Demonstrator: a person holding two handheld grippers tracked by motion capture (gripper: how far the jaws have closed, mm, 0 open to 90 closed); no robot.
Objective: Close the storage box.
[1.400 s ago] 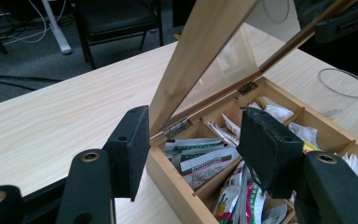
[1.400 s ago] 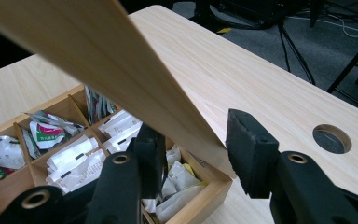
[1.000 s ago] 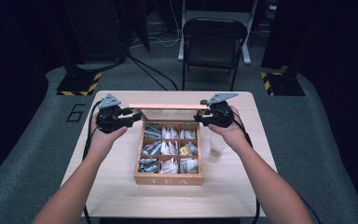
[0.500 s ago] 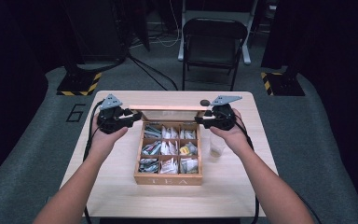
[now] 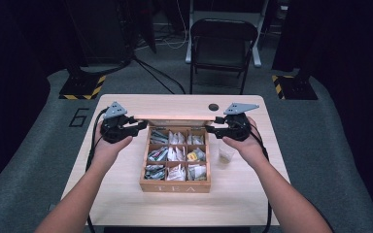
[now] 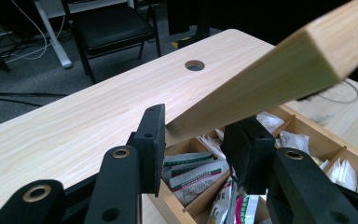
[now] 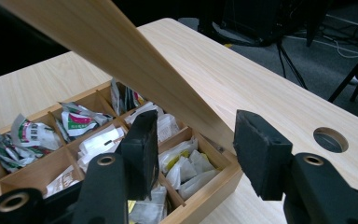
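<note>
The left gripper (image 6: pixel 196 140) pinches one end corner of the raised lid of pale wood (image 6: pixel 270 74): in the left gripper view its two black jaws stand on either side of the lid's edge with the pads against it, the jaws having just drawn in a little. The far end of that lid runs out of the frame at the upper right, so its full length is cut off there.

The right gripper (image 7: pixel 193 144) has its jaws spread; they have just been opening. In the right gripper view the lid's other end (image 7: pixel 121 51) passes between and above the two jaws, with a clear gap to the right pad. Whether the left pad touches the wood is hard to make out.

From above, the left gripper (image 5: pixel 126 128) and the right gripper (image 5: pixel 218 130) sit at the two back corners of the open wooden tea box with nine compartments (image 5: pixel 176 186). The lid (image 5: pixel 177 117) shows as a thin pale strip standing along the box's back edge between them. Its hinges are hidden. The compartments hold paper tea sachets (image 5: pixel 175 154); their print is too small to read.

Just beside the box, under the right hand (image 5: pixel 245 143), stands a small clear plastic cup (image 5: pixel 226 155), partly covered by that hand. The light wooden table (image 5: pixel 126 199) has a round dark hole (image 5: pixel 213 107) behind the box.
</note>
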